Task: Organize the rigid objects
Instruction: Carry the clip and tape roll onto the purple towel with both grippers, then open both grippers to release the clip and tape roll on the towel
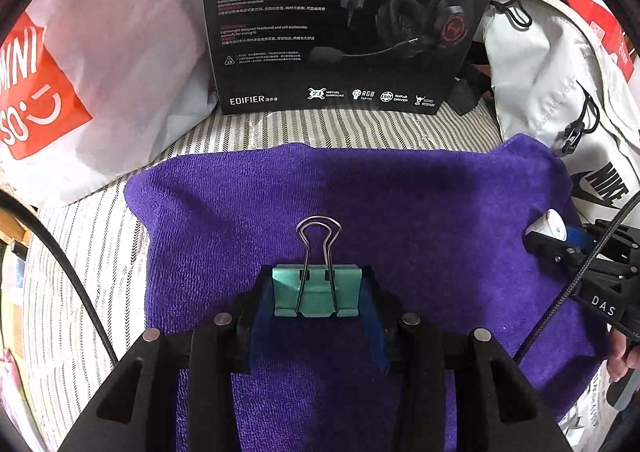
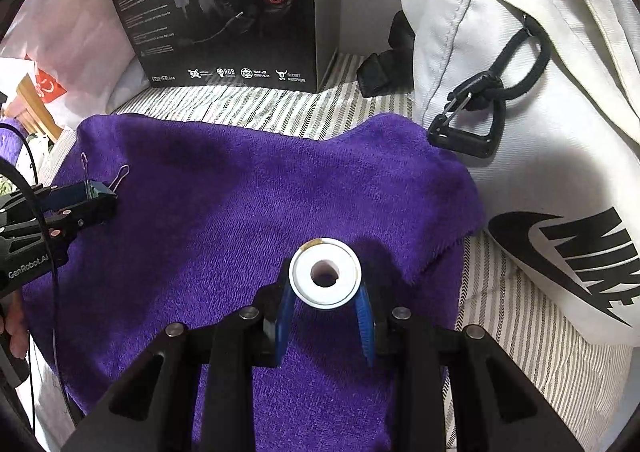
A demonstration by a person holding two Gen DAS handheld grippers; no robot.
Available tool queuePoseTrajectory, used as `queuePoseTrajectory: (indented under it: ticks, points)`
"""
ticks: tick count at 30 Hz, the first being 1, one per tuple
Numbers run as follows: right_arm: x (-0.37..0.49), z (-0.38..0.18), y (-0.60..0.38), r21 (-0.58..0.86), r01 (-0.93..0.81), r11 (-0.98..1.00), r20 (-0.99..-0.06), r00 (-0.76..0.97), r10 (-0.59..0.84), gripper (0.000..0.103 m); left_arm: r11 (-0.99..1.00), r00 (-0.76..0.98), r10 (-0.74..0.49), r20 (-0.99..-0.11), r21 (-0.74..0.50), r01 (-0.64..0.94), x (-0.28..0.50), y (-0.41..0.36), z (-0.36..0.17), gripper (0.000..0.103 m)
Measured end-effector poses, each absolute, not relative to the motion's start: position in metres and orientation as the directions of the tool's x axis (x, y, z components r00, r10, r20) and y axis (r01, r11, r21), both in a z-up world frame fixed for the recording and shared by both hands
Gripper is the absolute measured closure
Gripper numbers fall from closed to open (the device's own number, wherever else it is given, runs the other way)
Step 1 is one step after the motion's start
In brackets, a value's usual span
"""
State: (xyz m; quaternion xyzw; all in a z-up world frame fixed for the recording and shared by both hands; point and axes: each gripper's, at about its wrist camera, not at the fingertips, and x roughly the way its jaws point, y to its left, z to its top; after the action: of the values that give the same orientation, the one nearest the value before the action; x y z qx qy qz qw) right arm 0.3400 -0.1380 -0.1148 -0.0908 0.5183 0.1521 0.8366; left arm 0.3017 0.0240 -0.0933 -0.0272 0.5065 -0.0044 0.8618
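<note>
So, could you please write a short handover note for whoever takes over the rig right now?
Left gripper: shut on the teal binder clip, above the purple towel.
Right gripper: shut on the white tape roll, also above the towel.
Done: both items picked up.
Left: placing both; no target spot is evident. The headset box and white Nike bag stand behind the towel.

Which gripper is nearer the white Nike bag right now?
Right. The right gripper, holding the white spool, sits beside the Nike bag; the left gripper, clamping the green binder clip, is farther across the towel.
</note>
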Motion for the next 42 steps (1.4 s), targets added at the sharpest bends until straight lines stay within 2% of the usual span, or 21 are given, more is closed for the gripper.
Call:
queuePoseTrajectory:
  ticks: [3,6,10,13,20,32,42]
  points:
    - [0.339,-0.114,-0.139,0.005,-0.354,0.935,-0.894,0.417,0.163,0.075,1.0,0.486,-0.017,-0.874,-0.023,-0.008,0.301,0.019,-0.094,0.063]
    - [0.337,-0.113,-0.141,0.004,-0.365,0.931,-0.893,0.417,0.167,0.073,1.0,0.481,-0.015,-0.877,-0.013,0.008,0.3,0.014,-0.094,0.058]
    - [0.334,-0.112,-0.145,0.045,-0.371,0.927,-0.898,0.392,0.2,0.056,1.0,0.471,-0.024,-0.882,-0.02,0.014,0.294,0.013,-0.095,0.05]
    - [0.328,-0.111,-0.151,0.043,-0.363,0.931,-0.9,0.391,0.194,0.055,0.999,0.463,-0.04,-0.886,-0.037,0.016,0.289,0.012,-0.096,0.042]
    - [0.301,-0.096,-0.162,0.046,-0.338,0.94,-0.892,0.409,0.191,0.055,0.996,0.453,-0.08,-0.888,-0.083,0.012,0.259,0.015,-0.087,0.041]
    - [0.201,-0.039,-0.192,0.04,-0.272,0.962,-0.842,0.509,0.179,0.055,0.999,0.528,-0.041,-0.848,-0.041,0.012,0.161,0.033,-0.037,0.041]
    - [0.127,-0.053,-0.223,0.071,-0.207,0.976,-0.843,0.51,0.17,0.055,0.998,0.531,-0.061,-0.845,-0.058,0.023,0.096,0.036,-0.061,0.042]
